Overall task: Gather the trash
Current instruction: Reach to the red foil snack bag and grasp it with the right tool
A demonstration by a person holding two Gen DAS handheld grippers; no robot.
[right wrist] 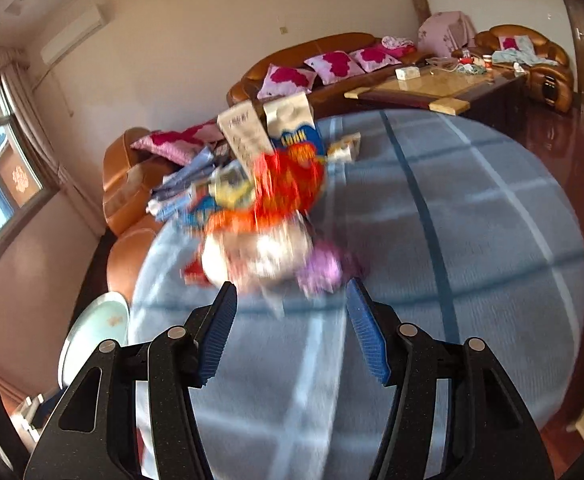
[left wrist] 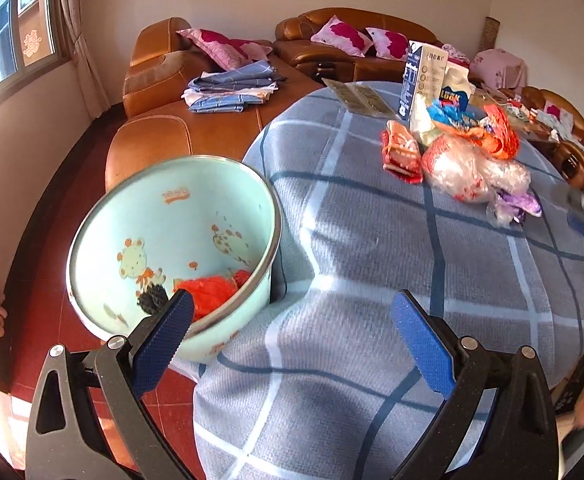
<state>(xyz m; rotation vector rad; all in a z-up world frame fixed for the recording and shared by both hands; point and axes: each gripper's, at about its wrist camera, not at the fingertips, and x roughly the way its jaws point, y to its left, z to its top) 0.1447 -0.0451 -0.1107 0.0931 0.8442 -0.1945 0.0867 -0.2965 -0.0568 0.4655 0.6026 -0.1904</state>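
Heap of trash (left wrist: 460,148) piled toward the far side of the round table, on the blue checked cloth (left wrist: 372,248): crumpled clear plastic bag (left wrist: 472,172) at the near edge of the heap, purple wrapper (left wrist: 520,202) touching it on the right, red packet (left wrist: 402,154) on the left, orange wrappers (left wrist: 496,132) behind, white-and-blue carton (left wrist: 424,76) upright at the back. Same heap blurred in the right wrist view (right wrist: 267,220); single pieces hard to tell there, purple wrapper (right wrist: 320,270) nearest.

Pale green bin (left wrist: 171,252) with cartoon prints just beside the table's left edge, below the tabletop level, mouth tilted toward the camera; red-orange trash (left wrist: 211,294) already lying at its bottom.

Left gripper (left wrist: 292,314) spread wide, nothing between the blue pads (left wrist: 163,332), above the cloth with its left finger in front of the bin rim. Right gripper (right wrist: 292,308) also spread, holding nothing, pointed at the heap from just short of it; contact not visible.

Beyond the table: brown leather sofas (left wrist: 195,120) with pink cushions (left wrist: 340,36), folded blue fabric (left wrist: 231,88), a window (left wrist: 11,40) at left.
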